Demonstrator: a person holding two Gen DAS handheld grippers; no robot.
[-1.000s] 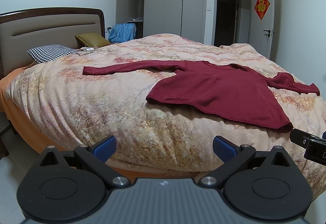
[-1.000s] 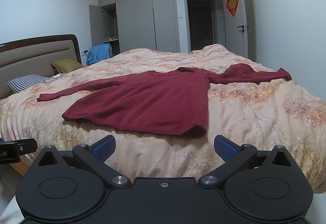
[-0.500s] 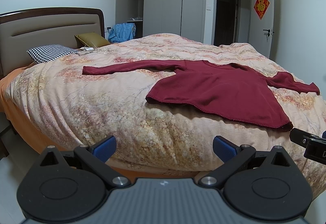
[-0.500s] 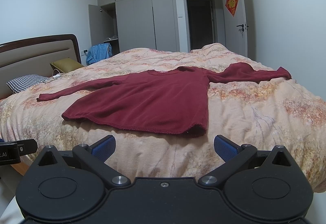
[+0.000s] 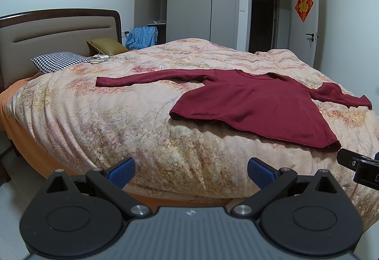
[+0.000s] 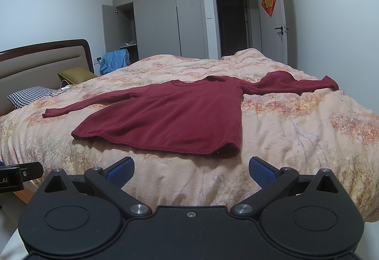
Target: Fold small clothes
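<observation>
While the dark red long-sleeved top (image 6: pixel 170 115) lies spread flat and unfolded on the flowered quilt (image 6: pixel 296 132), both tongs hang short of the bed's near edge, so folding has not begun.

Since the bed (image 5: pixel 78 103) is soft and rumpled, any fold should likely be laid down gently and smoothed, so the quilt does not drag with the cloth. The top lies with its hem toward the cameras, the neckline far off, and each sleeve stretched out sideways. The left sleeve (image 5: pixel 146 77) lies straight; the right sleeve (image 6: pixel 296 83) is bunched and may want flattening first. The left gripper (image 5: pixel 190 171) and the right gripper (image 6: pixel 191 171) both stand spread wide and empty. I would judge the hem corners (image 6: pixel 227 150) the nearest clean hold, pinching both layers together.
</observation>
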